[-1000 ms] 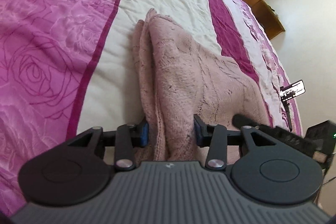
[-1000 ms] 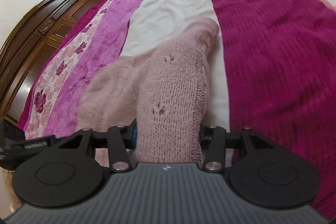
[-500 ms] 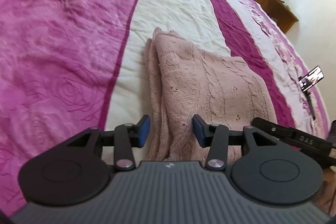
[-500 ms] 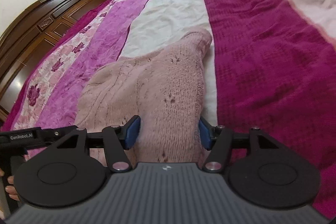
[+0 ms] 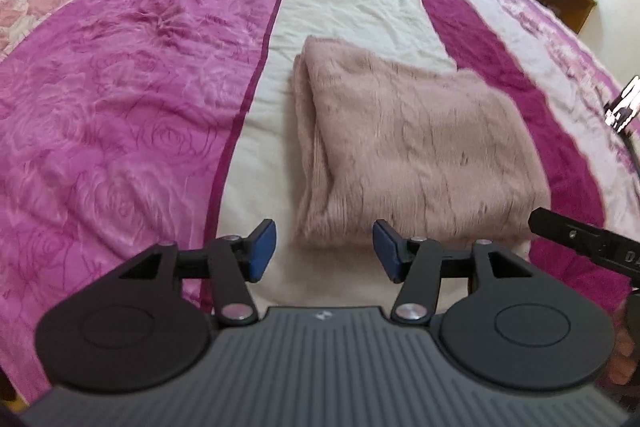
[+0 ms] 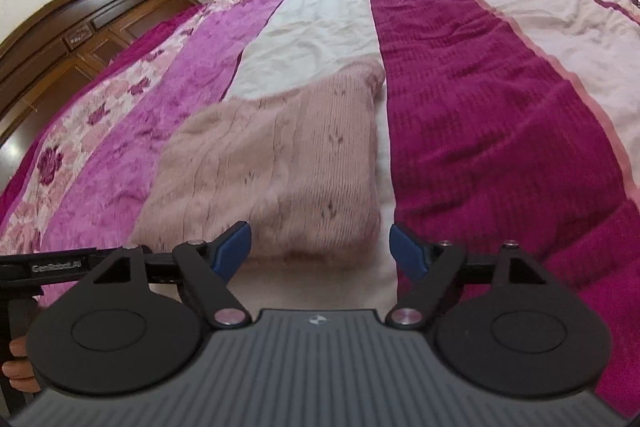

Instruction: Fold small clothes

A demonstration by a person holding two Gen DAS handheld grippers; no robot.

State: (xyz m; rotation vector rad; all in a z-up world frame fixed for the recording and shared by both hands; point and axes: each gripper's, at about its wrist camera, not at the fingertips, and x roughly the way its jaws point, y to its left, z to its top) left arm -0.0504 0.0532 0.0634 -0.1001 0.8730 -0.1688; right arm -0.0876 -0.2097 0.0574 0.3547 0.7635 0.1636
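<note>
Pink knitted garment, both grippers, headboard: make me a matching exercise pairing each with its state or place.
Things:
1. pink knitted garment
2. left gripper
3. right gripper
4. wooden headboard

States or places:
A. open, with the garment's left front corner just beyond it
B. folded flat on the bedspread
C. against the wall at the far left
D. open, with the garment's right front corner just beyond it

Pairs: 1-B, 2-A, 3-D, 4-C
</note>
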